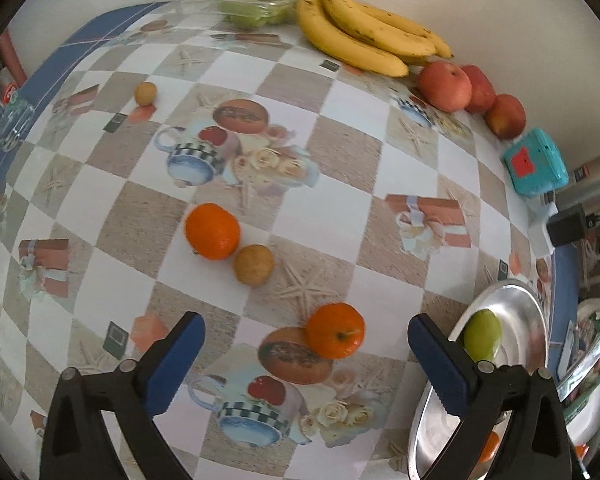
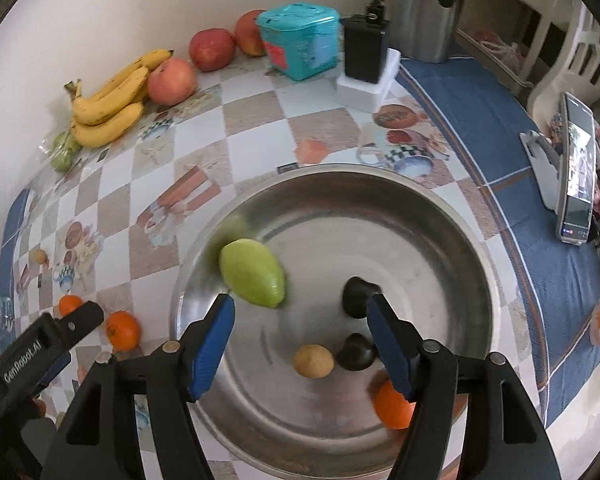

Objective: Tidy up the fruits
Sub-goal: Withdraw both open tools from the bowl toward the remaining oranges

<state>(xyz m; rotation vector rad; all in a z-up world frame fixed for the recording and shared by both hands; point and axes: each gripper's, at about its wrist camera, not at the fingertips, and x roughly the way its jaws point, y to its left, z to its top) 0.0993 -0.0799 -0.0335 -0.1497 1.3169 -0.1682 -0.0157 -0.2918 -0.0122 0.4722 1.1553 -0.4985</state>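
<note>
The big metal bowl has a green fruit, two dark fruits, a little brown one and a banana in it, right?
Not quite. There is no banana in the metal bowl. The right wrist view shows the green fruit, two dark fruits, a little brown one and an orange inside it. The bananas lie by the wall, outside the bowl.

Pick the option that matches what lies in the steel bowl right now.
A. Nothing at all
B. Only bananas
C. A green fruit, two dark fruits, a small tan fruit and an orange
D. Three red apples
C: the right wrist view shows the steel bowl holding a green fruit, two dark fruits, a small tan fruit and an orange.
</note>
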